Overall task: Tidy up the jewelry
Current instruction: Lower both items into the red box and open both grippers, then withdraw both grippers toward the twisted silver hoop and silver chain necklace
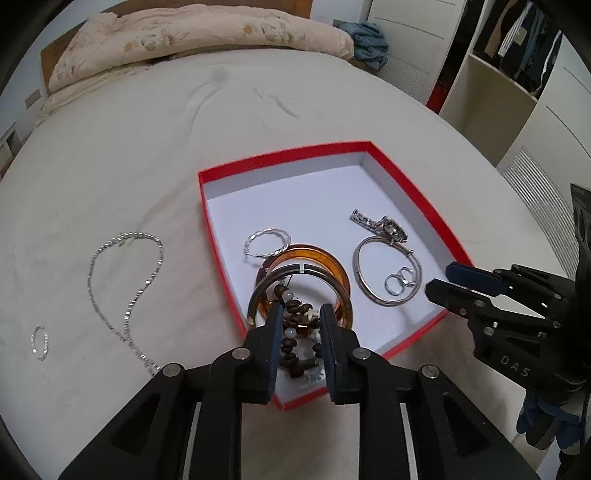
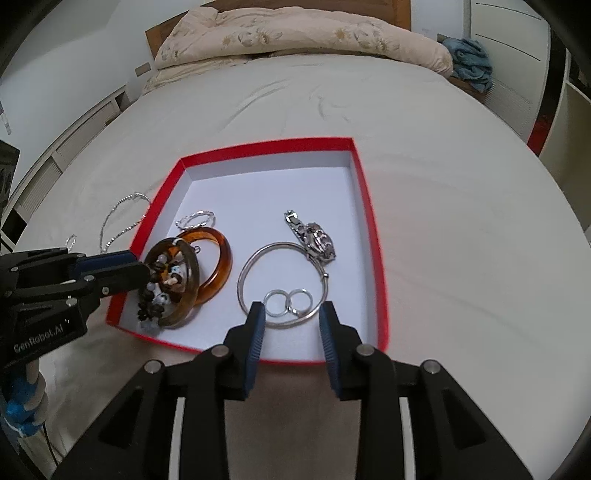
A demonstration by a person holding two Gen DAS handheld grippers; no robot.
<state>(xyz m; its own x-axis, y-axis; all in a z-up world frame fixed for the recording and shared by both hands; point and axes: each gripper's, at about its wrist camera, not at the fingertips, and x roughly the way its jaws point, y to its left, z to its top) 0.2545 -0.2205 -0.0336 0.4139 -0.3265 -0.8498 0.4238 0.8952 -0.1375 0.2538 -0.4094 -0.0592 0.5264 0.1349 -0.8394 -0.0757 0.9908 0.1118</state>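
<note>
The left gripper (image 1: 299,314) pinches a beaded bracelet (image 1: 295,332) over the red box's (image 2: 376,236) near-left corner. The right gripper (image 2: 291,314) hangs wide apart over the box's near edge, holding nothing.

Bed (image 1: 184,122) with cream sheet, lightly creased, fills most of both views. Floral beige quilt (image 1: 192,40) bunched at 12 o'clock against a wooden headboard (image 2: 400,11). Blue cloth (image 1: 369,44) heaped at 1 o'clock. White wardrobe (image 1: 491,96) at 2 o'clock (open bay, dark clothes hanging). Plain white wall (image 2: 74,44) at 10 o'clock. Lighting even, indoor.
</note>
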